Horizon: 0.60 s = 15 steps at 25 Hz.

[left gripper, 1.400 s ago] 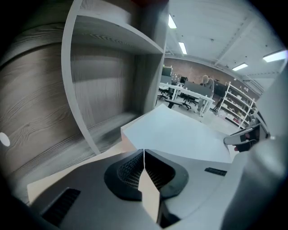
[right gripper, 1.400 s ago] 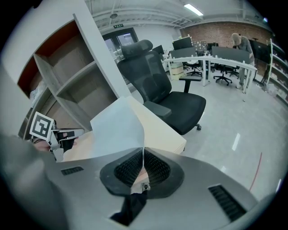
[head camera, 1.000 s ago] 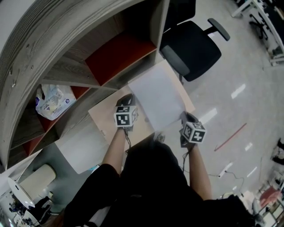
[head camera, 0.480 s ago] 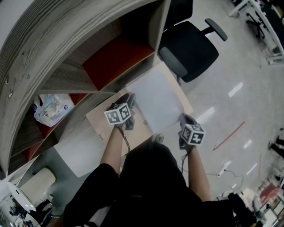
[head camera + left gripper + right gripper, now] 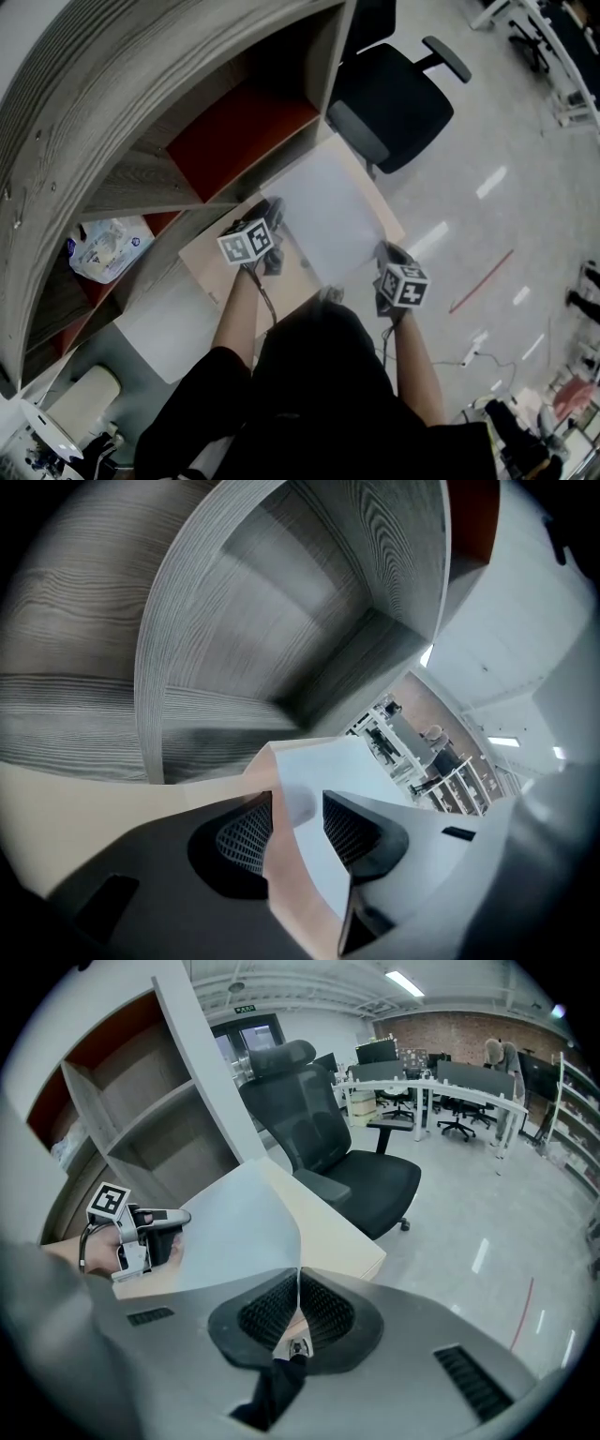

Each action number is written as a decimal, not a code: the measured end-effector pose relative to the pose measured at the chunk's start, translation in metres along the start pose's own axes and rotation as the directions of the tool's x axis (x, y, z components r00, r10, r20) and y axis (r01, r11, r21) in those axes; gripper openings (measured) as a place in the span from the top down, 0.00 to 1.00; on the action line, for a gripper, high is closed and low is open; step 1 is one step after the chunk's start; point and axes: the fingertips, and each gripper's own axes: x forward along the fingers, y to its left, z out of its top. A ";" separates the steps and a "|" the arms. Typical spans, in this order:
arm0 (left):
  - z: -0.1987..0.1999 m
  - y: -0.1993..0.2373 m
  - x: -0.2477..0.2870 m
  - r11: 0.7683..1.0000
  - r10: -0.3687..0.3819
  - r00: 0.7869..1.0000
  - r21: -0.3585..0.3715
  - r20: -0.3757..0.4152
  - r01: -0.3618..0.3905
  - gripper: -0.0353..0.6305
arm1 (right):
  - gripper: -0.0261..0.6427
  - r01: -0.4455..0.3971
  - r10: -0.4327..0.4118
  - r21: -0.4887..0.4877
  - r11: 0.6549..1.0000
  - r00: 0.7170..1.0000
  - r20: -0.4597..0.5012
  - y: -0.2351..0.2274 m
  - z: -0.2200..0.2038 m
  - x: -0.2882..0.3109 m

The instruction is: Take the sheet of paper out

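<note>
A white sheet of paper (image 5: 323, 211) lies over a tan folder (image 5: 211, 258) held up in front of the shelf unit. My left gripper (image 5: 272, 210) is at the folder's left part. Its jaws stand wide open (image 5: 298, 832). The folder's tan edge (image 5: 281, 855) and the sheet (image 5: 323, 771) run between the pads, which do not press on them. My right gripper (image 5: 382, 253) is at the near right corner, shut (image 5: 298, 1312) on the sheet's edge (image 5: 234, 1232). The tan folder (image 5: 337, 1237) shows beside it. The left gripper (image 5: 176, 1239) is also visible in the right gripper view.
A grey wood shelf unit (image 5: 131, 94) with red back panels fills the left and top. A plastic bag (image 5: 103, 248) lies in one compartment. A black office chair (image 5: 394, 94) stands just beyond the folder. A pale panel (image 5: 173, 323) lies at the lower left.
The left gripper's jaws have gone from shut to wide open, and it has rolled and shifted a little to the left. The right gripper and the sheet have kept still.
</note>
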 end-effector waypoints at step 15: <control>-0.006 0.001 0.009 1.000 -0.017 0.999 0.001 -0.051 0.017 0.66 | 0.92 0.044 -0.044 -0.013 0.999 0.999 -0.013 -0.001 -0.003 0.001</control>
